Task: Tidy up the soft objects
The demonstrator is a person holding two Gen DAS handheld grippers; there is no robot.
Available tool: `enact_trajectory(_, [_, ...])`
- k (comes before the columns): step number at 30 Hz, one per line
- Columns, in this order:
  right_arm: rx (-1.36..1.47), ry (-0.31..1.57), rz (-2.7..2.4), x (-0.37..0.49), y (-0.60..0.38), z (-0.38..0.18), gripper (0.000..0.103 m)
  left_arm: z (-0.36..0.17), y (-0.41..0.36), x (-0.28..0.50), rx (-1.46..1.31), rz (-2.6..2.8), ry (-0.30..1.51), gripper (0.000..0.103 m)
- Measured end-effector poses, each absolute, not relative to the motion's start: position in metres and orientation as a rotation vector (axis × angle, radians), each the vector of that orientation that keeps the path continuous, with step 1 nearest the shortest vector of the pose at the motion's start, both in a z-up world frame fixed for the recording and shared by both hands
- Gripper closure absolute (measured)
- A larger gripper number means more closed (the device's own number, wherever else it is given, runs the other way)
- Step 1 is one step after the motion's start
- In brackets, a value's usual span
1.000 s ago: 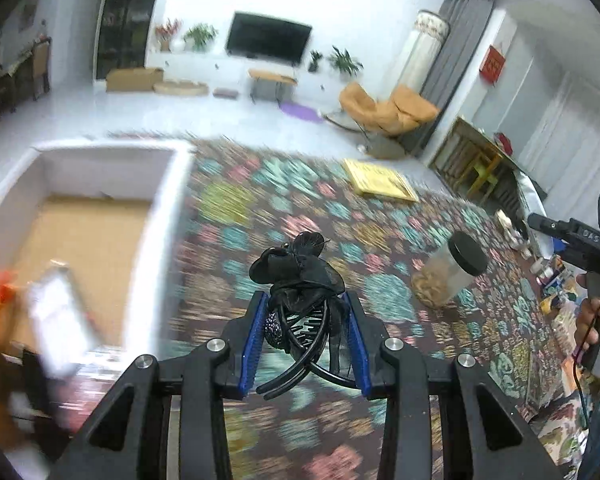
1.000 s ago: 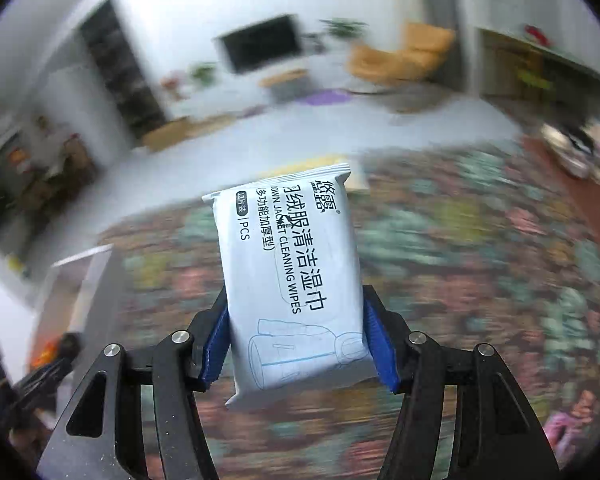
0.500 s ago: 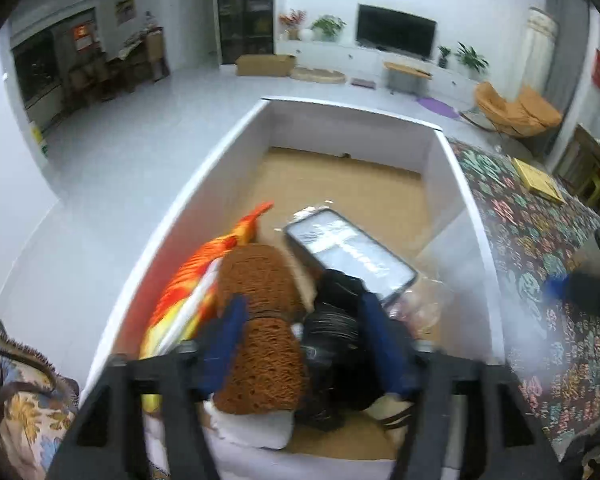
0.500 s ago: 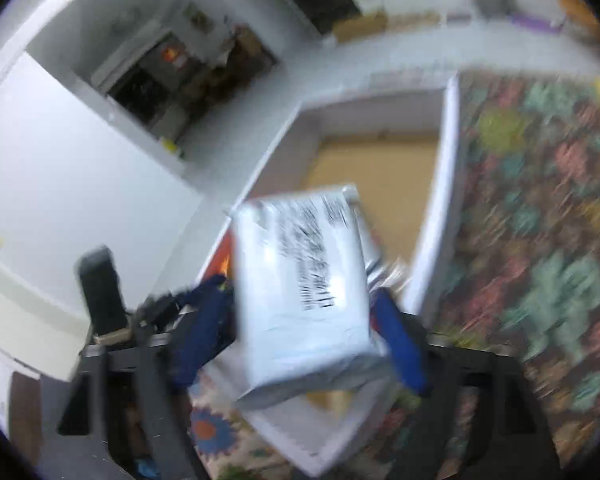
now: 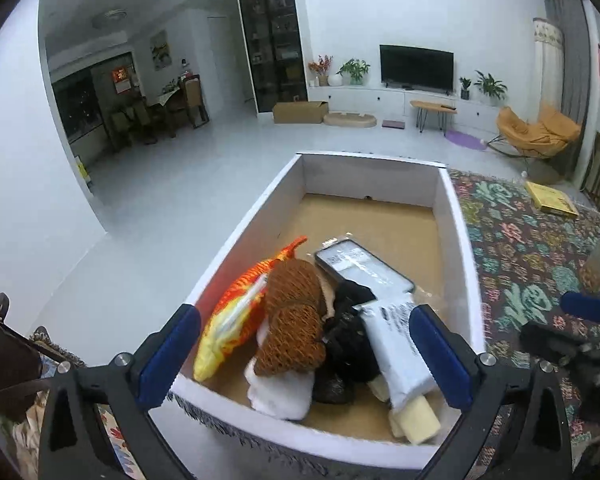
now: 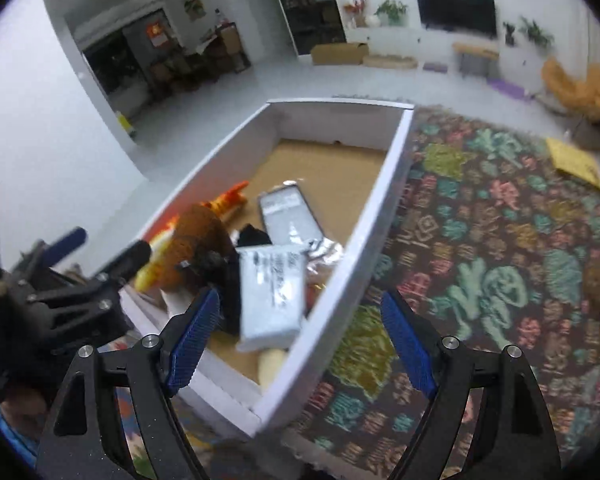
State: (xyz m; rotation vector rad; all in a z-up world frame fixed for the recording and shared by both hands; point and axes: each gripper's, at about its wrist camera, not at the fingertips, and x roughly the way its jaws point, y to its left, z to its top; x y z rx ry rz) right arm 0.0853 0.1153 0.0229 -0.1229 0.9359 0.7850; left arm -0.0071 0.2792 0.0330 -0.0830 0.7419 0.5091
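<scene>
The white-walled cardboard box with a brown floor (image 5: 456,216) sits on the patterned dark rug (image 6: 480,240) and already holds the pale grey packet of cleaning wipes (image 6: 270,292) and the black hair claw clip (image 5: 346,344). Both left gripper (image 5: 300,356) and right gripper (image 6: 300,340) have just been opening; each stands spread and empty. Withdrawing well means lifting straight clear of the box walls.

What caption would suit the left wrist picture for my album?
Open left gripper above a white box holding a wipes pack, black hair clip and plush toys.
</scene>
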Motion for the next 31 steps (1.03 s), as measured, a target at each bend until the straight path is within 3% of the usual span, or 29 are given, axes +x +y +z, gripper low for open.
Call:
enact_trajectory(14, [-0.283, 0.914, 0.735, 0.057, 0.129, 0.017, 0.018, 0.037, 0.281, -0.018, -0.1, 0.556, 0.803, 0.0])
enact_trajectory(31, [-0.265, 0.896, 0.757, 0.05, 0.128, 0.021, 0.018, 0.037, 0.29, -0.025, -0.137, 0.565, 0.801, 0.0])
